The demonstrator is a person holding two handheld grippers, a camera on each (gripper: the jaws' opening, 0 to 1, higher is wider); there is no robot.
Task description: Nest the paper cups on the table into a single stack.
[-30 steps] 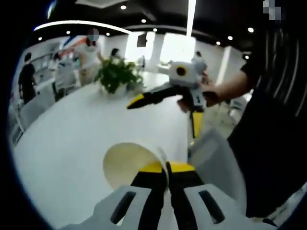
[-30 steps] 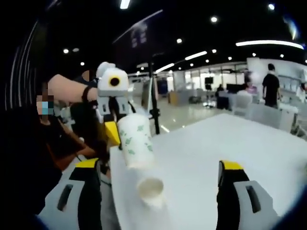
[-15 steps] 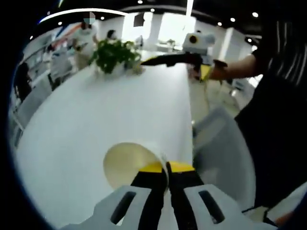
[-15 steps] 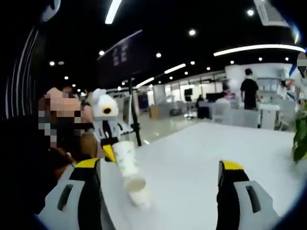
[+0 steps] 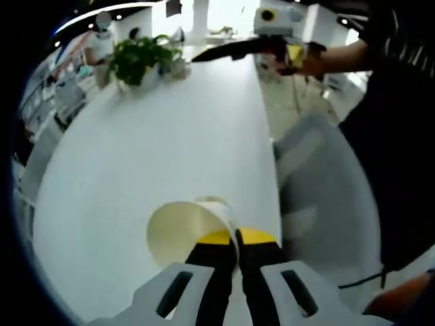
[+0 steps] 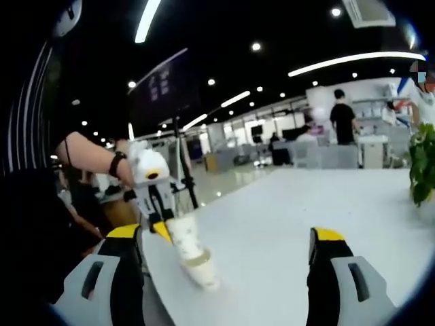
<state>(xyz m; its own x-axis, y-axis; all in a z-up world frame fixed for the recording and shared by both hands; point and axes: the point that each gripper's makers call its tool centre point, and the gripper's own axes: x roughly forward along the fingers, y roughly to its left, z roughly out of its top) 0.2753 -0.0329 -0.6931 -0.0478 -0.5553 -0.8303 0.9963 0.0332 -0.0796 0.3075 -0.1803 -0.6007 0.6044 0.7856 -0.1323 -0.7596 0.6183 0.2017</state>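
Observation:
My left gripper (image 5: 236, 239) is shut on the rim of a white paper cup (image 5: 185, 234), whose cream inside faces the camera. Just beyond it shows the rim of a second cup (image 5: 213, 201). In the right gripper view the left gripper (image 6: 162, 227) holds that green-printed cup (image 6: 183, 238) tilted, its bottom partly inside the second cup (image 6: 205, 273), which leans on the white table (image 6: 285, 217) near its edge. My right gripper (image 6: 224, 261) stands wide open, apart from both cups, with nothing between its fingers. It also shows far off over the table's far end (image 5: 207, 54).
A potted green plant (image 5: 139, 61) stands at the far end of the long white table (image 5: 156, 136), also seen at the right (image 6: 425, 159). A grey chair (image 5: 319, 176) sits beside the table's edge. People stand in the background of the office.
The left gripper has brought its cup down so that it nests into the cup on the table. The right gripper has drawn back, farther from the cups.

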